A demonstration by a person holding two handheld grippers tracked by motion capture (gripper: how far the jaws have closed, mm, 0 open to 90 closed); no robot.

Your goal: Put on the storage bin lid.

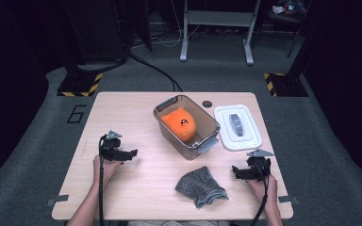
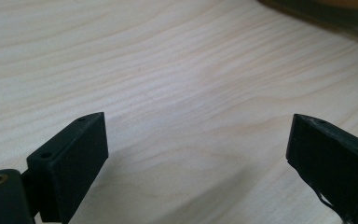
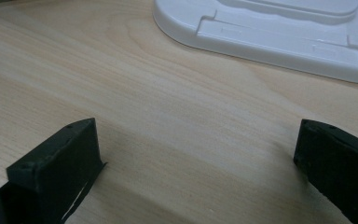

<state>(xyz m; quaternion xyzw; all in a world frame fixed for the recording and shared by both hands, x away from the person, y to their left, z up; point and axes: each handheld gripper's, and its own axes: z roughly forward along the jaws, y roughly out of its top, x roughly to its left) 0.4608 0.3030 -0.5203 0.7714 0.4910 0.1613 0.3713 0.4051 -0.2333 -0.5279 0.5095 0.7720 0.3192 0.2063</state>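
The grey cloth (image 1: 201, 187) lies crumpled in the lower middle of the high view, on the wooden table (image 1: 122, 108) between the two grippers and nearer the right one. It looks like a knitted or terry piece, folded loosely over itself, with a paler edge showing at its lower right. It is probably light, limp and not fragile; it will sag and unfold when lifted, so a pinch on a raised fold or a doubled edge should hold better than a grab at a flat part, and the jaws would have to come right down to the tabletop to catch enough fabric.

Just above the cloth, in the centre of the frame, stands a clear plastic bin (image 1: 168, 133) with grey latches, and inside it sits an orange soft toy (image 1: 179, 123). To the right of the bin the white lid (image 1: 238, 126) lies flat on the table.

The right gripper (image 1: 236, 171) rests at the lower right, near the cloth but apart from it; in the right gripper view its jaws stand wide apart over bare wood with nothing between them. The left gripper (image 1: 131, 153) is at the middle left, well apart from the cloth, jaws likewise spread wide and empty.
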